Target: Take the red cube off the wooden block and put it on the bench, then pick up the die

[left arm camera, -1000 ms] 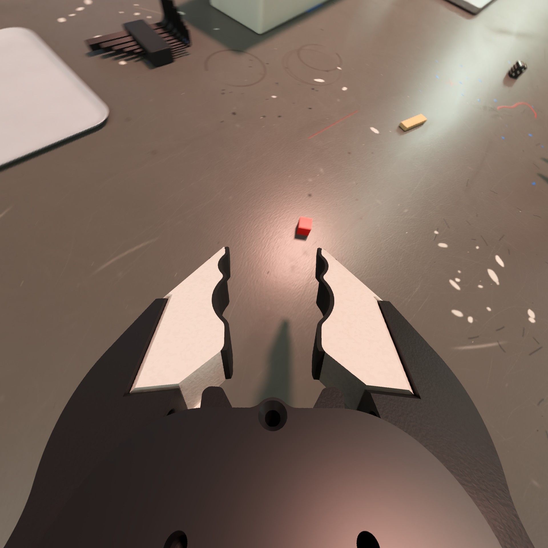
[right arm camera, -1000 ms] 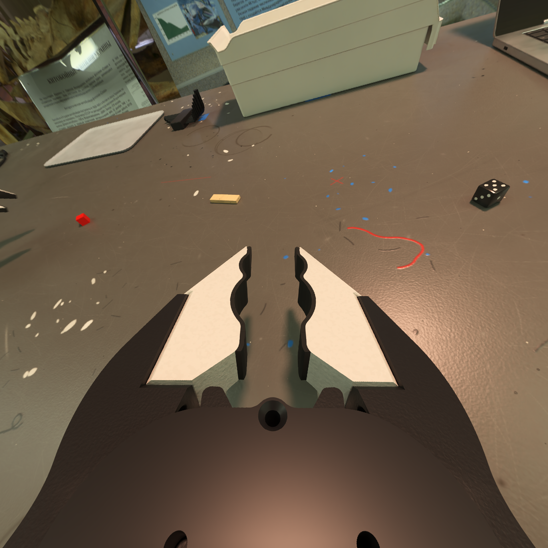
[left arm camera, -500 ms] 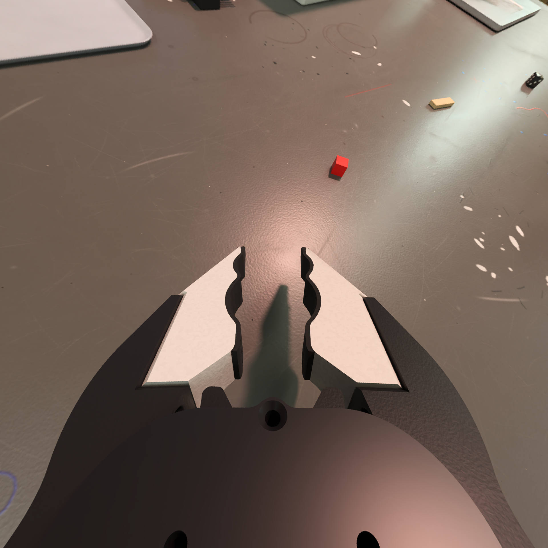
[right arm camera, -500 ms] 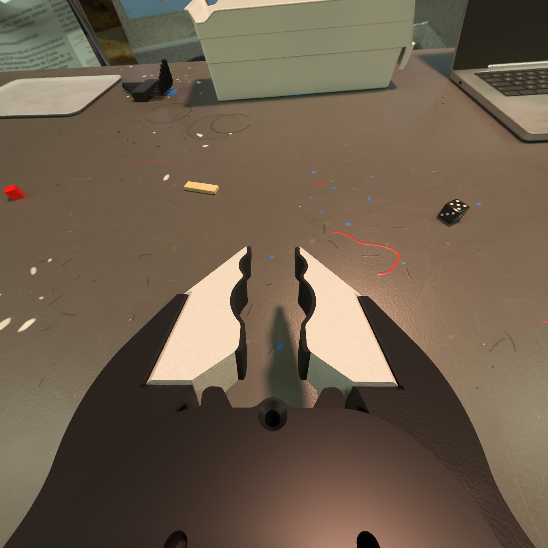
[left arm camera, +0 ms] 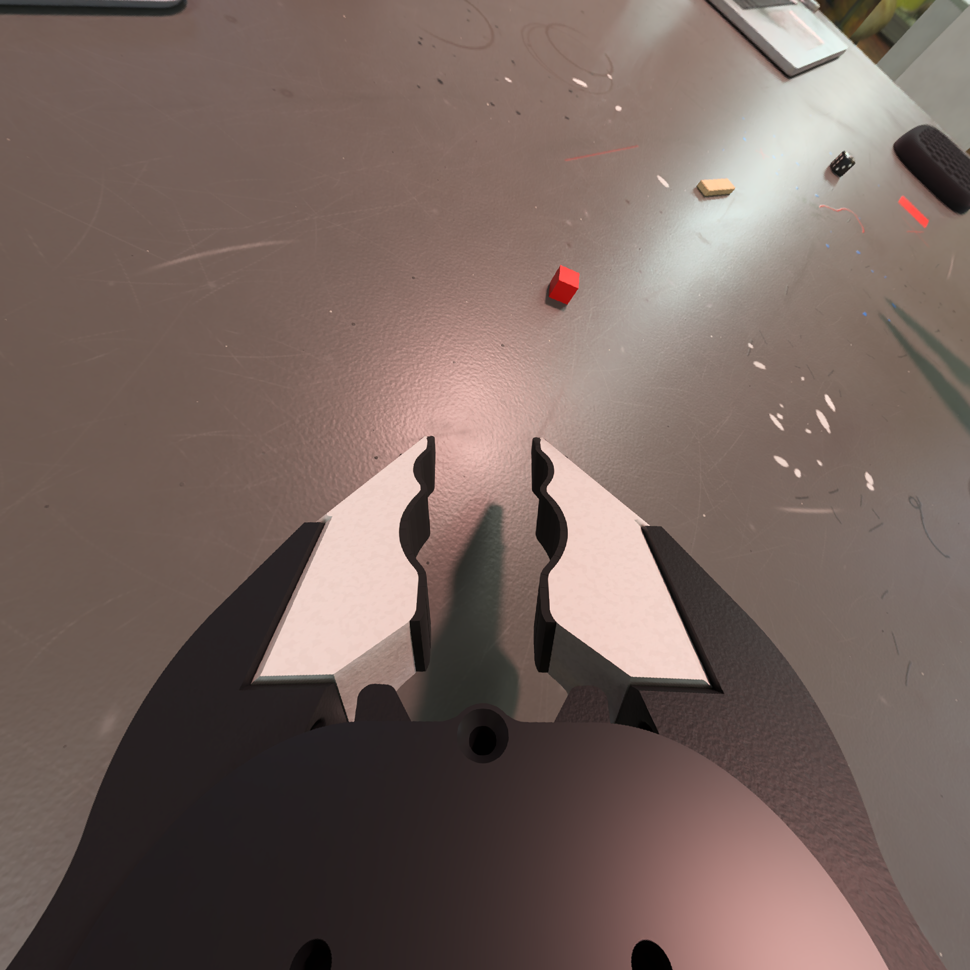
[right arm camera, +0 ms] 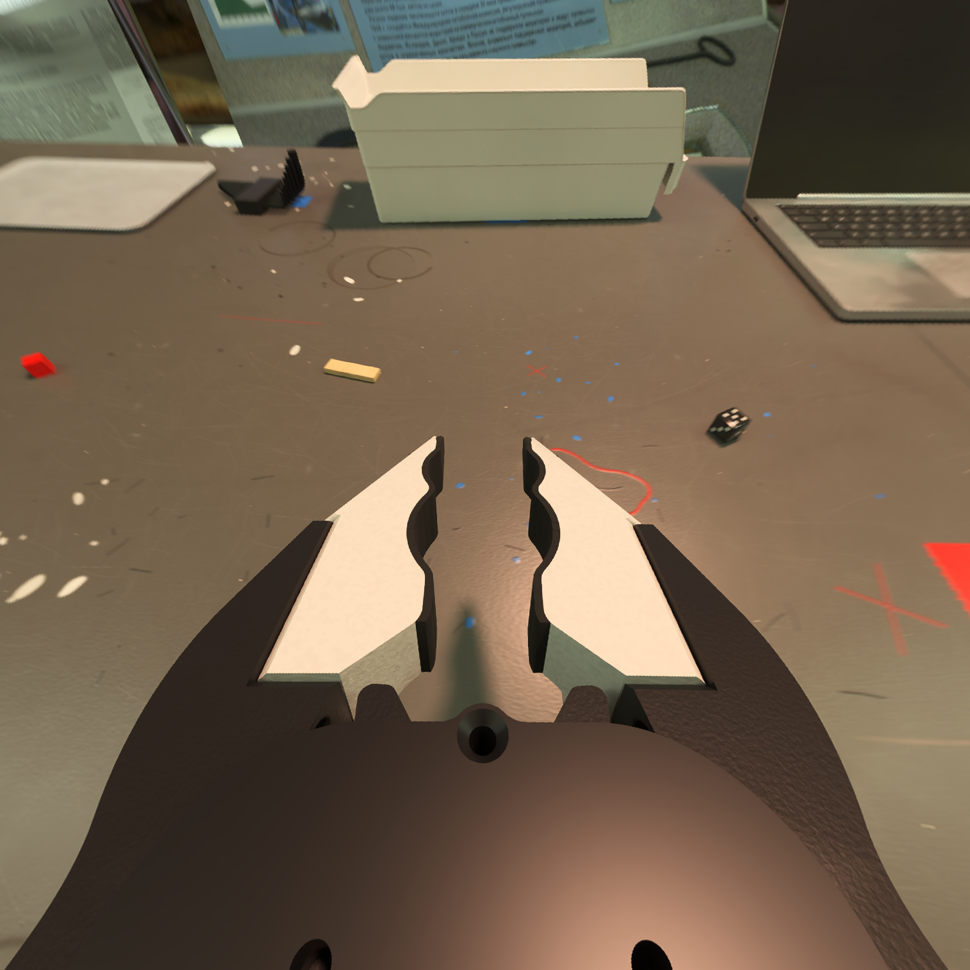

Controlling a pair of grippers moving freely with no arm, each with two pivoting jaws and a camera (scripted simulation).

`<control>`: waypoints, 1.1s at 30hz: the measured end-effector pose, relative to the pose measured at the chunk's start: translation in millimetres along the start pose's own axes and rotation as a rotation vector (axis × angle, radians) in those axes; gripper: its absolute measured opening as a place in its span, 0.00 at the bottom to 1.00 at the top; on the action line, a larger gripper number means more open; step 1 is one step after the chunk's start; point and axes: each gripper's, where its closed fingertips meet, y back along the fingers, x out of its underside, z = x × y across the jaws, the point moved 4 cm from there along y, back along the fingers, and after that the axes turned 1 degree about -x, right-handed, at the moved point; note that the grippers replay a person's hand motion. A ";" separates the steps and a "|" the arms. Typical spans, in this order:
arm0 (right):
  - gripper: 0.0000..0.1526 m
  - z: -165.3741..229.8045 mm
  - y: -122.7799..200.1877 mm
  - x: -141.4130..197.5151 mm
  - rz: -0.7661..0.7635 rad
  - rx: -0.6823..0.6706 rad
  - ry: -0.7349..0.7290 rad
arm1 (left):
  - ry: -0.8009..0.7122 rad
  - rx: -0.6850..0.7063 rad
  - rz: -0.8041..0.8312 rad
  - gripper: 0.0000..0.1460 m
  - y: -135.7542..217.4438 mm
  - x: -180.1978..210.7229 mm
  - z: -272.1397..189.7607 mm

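The red cube point(left arm camera: 563, 284) lies on the dark bench, ahead and a little right of my left gripper point(left arm camera: 483, 443), which is open and empty. The cube also shows in the right wrist view point(right arm camera: 38, 364) at the far left. The flat wooden block point(left arm camera: 715, 187) lies bare farther off to the right; it also shows in the right wrist view point(right arm camera: 351, 370). The black die point(right arm camera: 727, 424) sits ahead and to the right of my right gripper point(right arm camera: 483, 443), which is open and empty. The die also shows small in the left wrist view point(left arm camera: 842, 164).
A white bin point(right arm camera: 514, 157) stands at the back of the bench, a black comb-like part point(right arm camera: 267, 189) and a grey mat point(right arm camera: 94, 191) to its left, an open laptop point(right arm camera: 866, 220) at the right. A black rounded object point(left arm camera: 937, 170) lies beyond the die.
My left gripper has drawn back from the red cube and its jaws have narrowed, then widened slightly. My right gripper has swung and the die now lies nearer its front right.
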 end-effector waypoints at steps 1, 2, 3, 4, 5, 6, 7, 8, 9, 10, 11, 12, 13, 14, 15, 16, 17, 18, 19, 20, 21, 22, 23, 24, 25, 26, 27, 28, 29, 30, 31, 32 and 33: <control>0.20 -3.8 1.3 -4.7 0.018 0.011 0.030 | -0.003 -0.001 0.007 0.25 -0.7 0.5 -0.3; 0.20 -8.0 2.3 -9.1 0.037 0.022 0.059 | -0.009 -0.003 0.013 0.25 -1.3 0.9 -0.7; 0.20 -12.7 2.9 -13.3 0.059 0.034 0.083 | -0.016 -0.007 0.019 0.25 -1.9 1.4 -1.1; 0.21 -17.7 3.3 -17.5 0.081 0.045 0.103 | -0.023 -0.013 0.025 0.25 -2.5 1.8 -1.4; 0.21 -22.5 3.2 -21.5 0.100 0.053 0.117 | -0.029 -0.019 0.029 0.25 -2.9 2.2 -1.7; 0.21 -27.2 3.0 -25.3 0.116 0.060 0.128 | -0.035 -0.024 0.032 0.25 -3.2 2.4 -1.9; 0.22 -31.7 2.7 -28.8 0.131 0.069 0.138 | -0.037 -0.029 0.034 0.25 -3.5 2.6 -1.8; 0.22 -35.7 2.2 -31.9 0.145 0.076 0.148 | -0.038 -0.033 0.035 0.25 -3.6 2.7 -1.7; 0.22 -39.2 1.5 -34.7 0.157 0.080 0.158 | -0.038 -0.036 0.035 0.25 -3.6 2.7 -1.5; 0.22 -42.5 0.8 -37.0 0.169 0.084 0.167 | -0.038 -0.040 0.035 0.25 -3.6 2.8 -1.2; 0.22 -45.7 -0.1 -39.0 0.179 0.088 0.176 | -0.037 -0.043 0.036 0.25 -3.6 2.9 -1.0; 0.22 -48.8 -1.0 -40.5 0.192 0.093 0.185 | -0.037 -0.046 0.037 0.25 -3.7 3.1 -0.9; 0.22 -52.1 -2.1 -41.7 0.206 0.097 0.194 | -0.039 -0.048 0.039 0.25 -3.8 3.2 -0.8; 0.23 -55.5 -3.2 -42.9 0.220 0.101 0.202 | -0.041 -0.051 0.041 0.25 -4.0 3.5 -0.9; 0.24 -59.1 -4.1 -44.1 0.234 0.104 0.210 | -0.044 -0.054 0.045 0.25 -4.4 3.8 -0.9; 0.27 -62.8 -5.1 -45.5 0.250 0.107 0.220 | -0.046 -0.058 0.049 0.25 -4.8 4.1 -0.9; 0.29 -66.4 -6.0 -47.3 0.265 0.107 0.230 | -0.049 -0.060 0.053 0.25 -5.3 4.4 -0.9; 0.31 -70.0 -6.9 -49.3 0.279 0.106 0.243 | -0.051 -0.063 0.057 0.25 -5.7 4.7 -0.9; 0.33 -74.2 -7.8 -51.6 0.295 0.105 0.259 | -0.053 -0.065 0.061 0.25 -6.0 4.9 -0.9; 0.35 -78.6 -9.0 -53.9 0.314 0.104 0.275 | -0.054 -0.066 0.063 0.25 -6.3 5.1 -0.9; 0.35 -83.6 -10.5 -56.2 0.335 0.102 0.291 | -0.055 -0.068 0.065 0.25 -6.5 5.3 -0.9; 0.35 -89.0 -12.5 -58.7 0.358 0.097 0.306 | -0.054 -0.068 0.067 0.25 -6.7 5.4 -0.8; 0.35 -94.4 -15.0 -60.9 0.383 0.090 0.319 | -0.054 -0.067 0.068 0.25 -6.8 5.5 -0.8; 0.35 -99.8 -18.0 -62.7 0.411 0.080 0.328 | -0.053 -0.065 0.069 0.25 -6.8 5.5 -0.8; 0.35 -105.4 -21.8 -64.4 0.442 0.067 0.338 | -0.051 -0.063 0.068 0.25 -6.8 5.5 -0.7; 0.35 -110.5 -26.0 -65.3 0.474 0.054 0.348 | -0.050 -0.062 0.068 0.25 -6.7 5.4 -0.7; 0.35 -115.4 -30.6 -65.4 0.512 0.038 0.357 | -0.049 -0.060 0.066 0.25 -6.6 5.3 -0.7; 0.36 -120.0 -36.0 -64.5 0.555 0.020 0.368 | -0.047 -0.057 0.065 0.25 -6.5 5.3 -0.7; 0.36 -124.0 -41.5 -62.9 0.597 0.001 0.378 | -0.044 -0.054 0.065 0.25 -6.5 5.3 -0.7; 0.36 -127.7 -47.1 -60.6 0.639 -0.019 0.386 | -0.041 -0.050 0.066 0.25 -6.6 5.2 -0.6; 0.36 -131.3 -52.9 -57.6 0.683 -0.038 0.392 | -0.037 -0.045 0.066 0.25 -6.6 5.2 -0.4; 0.36 -135.1 -58.6 -54.4 0.723 -0.052 0.400 | -0.032 -0.040 0.068 0.25 -6.7 5.2 -0.2; 0.36 -138.8 -64.0 -50.7 0.760 -0.062 0.410 | -0.028 -0.036 0.069 0.25 -6.8 5.3 -0.1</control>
